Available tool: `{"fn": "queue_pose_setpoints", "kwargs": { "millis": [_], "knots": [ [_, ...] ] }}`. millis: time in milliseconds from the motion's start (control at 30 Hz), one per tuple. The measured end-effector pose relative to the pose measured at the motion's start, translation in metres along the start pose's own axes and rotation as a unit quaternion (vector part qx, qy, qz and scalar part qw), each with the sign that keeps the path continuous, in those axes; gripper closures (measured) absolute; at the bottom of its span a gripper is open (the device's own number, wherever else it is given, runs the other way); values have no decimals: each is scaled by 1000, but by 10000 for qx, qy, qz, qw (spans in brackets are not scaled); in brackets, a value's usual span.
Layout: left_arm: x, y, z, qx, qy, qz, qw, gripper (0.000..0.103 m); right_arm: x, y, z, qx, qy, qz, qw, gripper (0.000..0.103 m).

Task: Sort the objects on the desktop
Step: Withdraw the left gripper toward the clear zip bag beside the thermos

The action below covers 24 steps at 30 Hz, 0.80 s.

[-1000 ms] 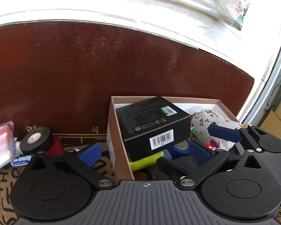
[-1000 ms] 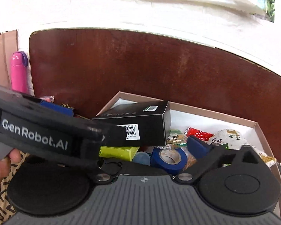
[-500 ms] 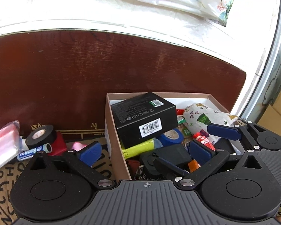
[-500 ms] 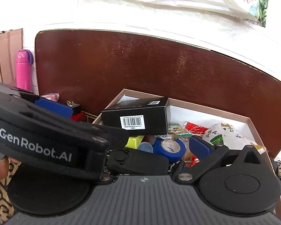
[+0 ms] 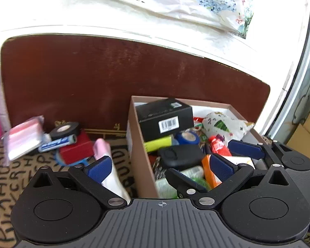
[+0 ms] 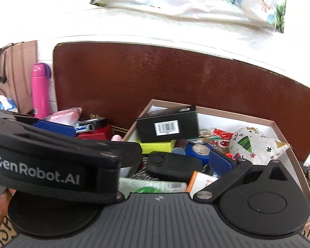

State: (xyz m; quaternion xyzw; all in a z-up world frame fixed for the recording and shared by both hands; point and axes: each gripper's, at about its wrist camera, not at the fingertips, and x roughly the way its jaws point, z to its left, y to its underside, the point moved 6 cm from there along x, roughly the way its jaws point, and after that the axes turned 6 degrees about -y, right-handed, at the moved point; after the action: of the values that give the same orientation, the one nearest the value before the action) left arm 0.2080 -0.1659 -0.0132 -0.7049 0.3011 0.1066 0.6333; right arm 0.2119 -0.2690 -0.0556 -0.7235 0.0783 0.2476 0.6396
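The cardboard box [image 5: 142,144] sits at the worktop's back, at two o'clock from the left tongs [image 5: 161,166], and is already crowded. One black carton [image 5: 165,117] rests tilted on a yellow-green box [image 5: 158,143], beside one blue tape roll [image 5: 187,137] and one printed fabric pouch [image 5: 225,124]. Outside, at ten o'clock, lie one black tape roll [image 5: 65,128], one red box [image 5: 76,149], one marker [image 5: 56,142], one plastic bag [image 5: 22,139] and one pink item [image 5: 105,157].

The left tongs stand apart and empty, straddling the box wall. The right tongs [image 6: 175,159] appear apart above the box contents, holding nothing visible.

A likely risk: lowering either tool could knock the perched carton or snag the wall.
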Motion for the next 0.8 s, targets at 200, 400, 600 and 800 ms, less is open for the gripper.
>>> {"fn": "queue_pose_setpoints", "kwargs": {
  "millis": [200,400,600,800],
  "knots": [
    [-25,24,16,-343,-15,137,9993,0,-19,10,31,-10,-186,-73,9998,0],
    [-57,46,44,-632,-140,-27,9979,0,-35,13,67,-9,-403,-185,9990,0],
    [-81,65,76,-832,-229,-75,9962,0,-41,19,110,-431,-532,-396,9969,0],
    [-93,78,108,-903,-403,-83,9951,0,-28,25,144,-525,-866,-347,9943,0]
  ]
}}
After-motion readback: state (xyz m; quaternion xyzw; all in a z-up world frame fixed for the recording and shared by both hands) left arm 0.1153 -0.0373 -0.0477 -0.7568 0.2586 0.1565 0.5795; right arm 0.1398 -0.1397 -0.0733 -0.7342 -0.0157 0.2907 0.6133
